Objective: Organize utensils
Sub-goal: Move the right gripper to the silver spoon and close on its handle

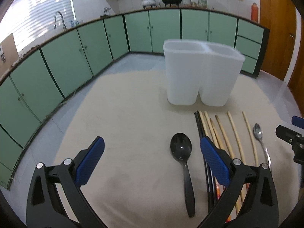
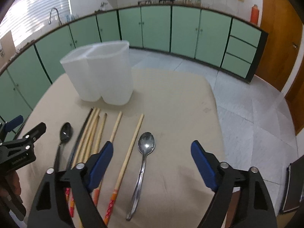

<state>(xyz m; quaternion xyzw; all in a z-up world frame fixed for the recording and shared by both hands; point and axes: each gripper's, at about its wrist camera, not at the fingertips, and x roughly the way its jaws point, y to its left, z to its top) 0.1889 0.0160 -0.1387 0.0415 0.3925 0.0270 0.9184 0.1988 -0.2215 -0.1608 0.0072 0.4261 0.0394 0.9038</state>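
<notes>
Container: white two-compartment holder (image 1: 201,76), upright toward the far side of the beige counter (image 1: 123,117); both compartments look empty from the rims.
Black spoon: black plastic spoon (image 1: 182,157) lying flat on the counter, bowl pointing toward the holder, left of the chopsticks.
Chopsticks: loose row of pale wooden chopsticks (image 2: 131,148) with orange-red patterned ends nearest the cameras, lying flat in front of the holder; one dark pair (image 1: 199,125) lies at the left edge of the row, beside the black spoon.
Metal spoon: shiny steel spoon (image 2: 145,152) lying flat at the right end of the row, just beside the last chopstick, bowl toward the holder.
Left gripper: left gripper (image 1: 152,142), blue-padded fingers (image 1: 91,159) spread wide, nothing between the pads; the black spoon lies below the gap, the right finger over the dark chopsticks.
Right gripper: right gripper (image 2: 152,148), fingers spread wide and holding nothing; the metal spoon and one chopstick lie below the gap, untouched.
Surroundings: green cabinets (image 2: 152,26) along the walls, wooden door (image 1: 275,28) at right.
</notes>
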